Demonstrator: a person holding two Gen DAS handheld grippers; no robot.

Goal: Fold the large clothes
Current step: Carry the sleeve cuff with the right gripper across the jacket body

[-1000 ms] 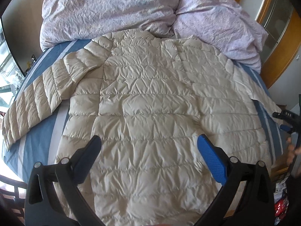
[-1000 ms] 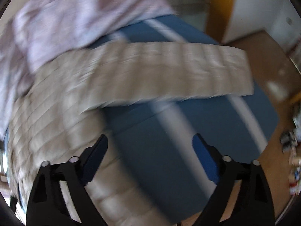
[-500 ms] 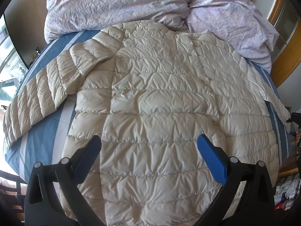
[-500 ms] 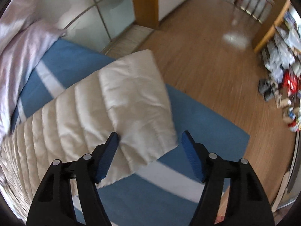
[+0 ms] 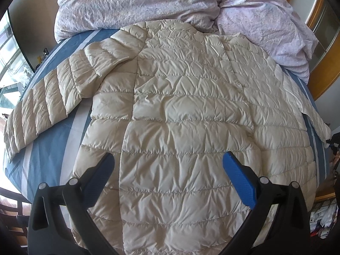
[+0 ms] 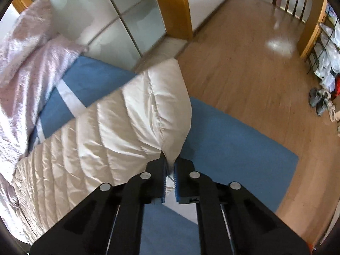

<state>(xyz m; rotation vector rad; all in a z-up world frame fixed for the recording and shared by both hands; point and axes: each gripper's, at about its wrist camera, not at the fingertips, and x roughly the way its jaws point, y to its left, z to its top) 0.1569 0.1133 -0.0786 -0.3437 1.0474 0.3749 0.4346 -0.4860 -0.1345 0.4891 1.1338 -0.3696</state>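
Observation:
A cream quilted puffer jacket (image 5: 182, 114) lies flat, back up, on a blue striped bed (image 5: 44, 155), both sleeves spread out. My left gripper (image 5: 167, 170) is open and empty, hovering above the jacket's lower back. My right gripper (image 6: 169, 170) is shut on the cuff end of the jacket's right sleeve (image 6: 131, 127), which lifts slightly at the bed's edge. In the left wrist view that sleeve's end (image 5: 316, 123) and the right gripper (image 5: 333, 142) show at the far right.
Crumpled lilac bedding (image 5: 148, 2) is piled at the head of the bed. Beyond the bed's right edge lie a wooden floor (image 6: 244, 68), glass wardrobe doors (image 6: 119, 17), shoes (image 6: 318, 99) and a cluttered shelf (image 6: 327, 48).
My right gripper has closed on the sleeve cuff; it was open around it half a second ago. My left gripper has drifted slightly forward over the jacket.

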